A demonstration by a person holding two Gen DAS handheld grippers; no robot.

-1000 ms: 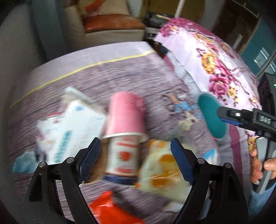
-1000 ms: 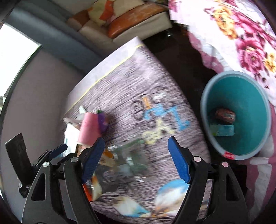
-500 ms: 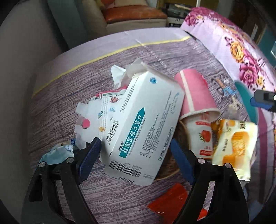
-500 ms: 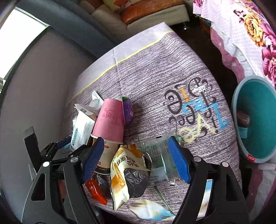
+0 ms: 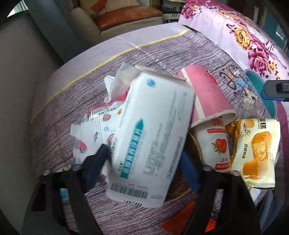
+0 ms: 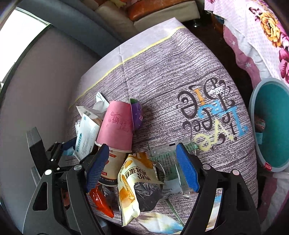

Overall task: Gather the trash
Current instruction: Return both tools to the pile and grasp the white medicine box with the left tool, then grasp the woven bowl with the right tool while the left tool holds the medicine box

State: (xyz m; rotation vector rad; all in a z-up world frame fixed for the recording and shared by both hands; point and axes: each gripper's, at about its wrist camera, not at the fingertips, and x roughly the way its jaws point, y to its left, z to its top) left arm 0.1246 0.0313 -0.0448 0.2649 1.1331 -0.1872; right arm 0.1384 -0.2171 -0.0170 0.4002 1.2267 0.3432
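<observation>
A white medicine box [image 5: 151, 137] lies on the trash pile, between the pads of my left gripper [image 5: 144, 166], which close on its near end; it also shows in the right wrist view [image 6: 86, 135]. Beside it lie a pink paper cup [image 5: 207, 95], a strawberry yogurt cup [image 5: 215, 144] and a yellow cake wrapper [image 5: 256, 150]. My right gripper [image 6: 142, 166] is open above the cake wrapper [image 6: 131, 180] and a clear green wrapper [image 6: 166, 162]. The teal bin [image 6: 271, 124] stands to the right, with trash in it.
The trash lies on a purple-grey tablecloth [image 6: 171, 72] with a printed word. A red wrapper [image 6: 101, 200] lies at the near edge and a purple packet [image 6: 137, 113] behind the pink cup. A floral bedspread [image 5: 234, 36] is to the right, a sofa [image 5: 126, 16] behind.
My left gripper has moved left over the pile from the cups to the white box and its jaws have narrowed onto it. My right gripper has swung left from the bin to the wrappers.
</observation>
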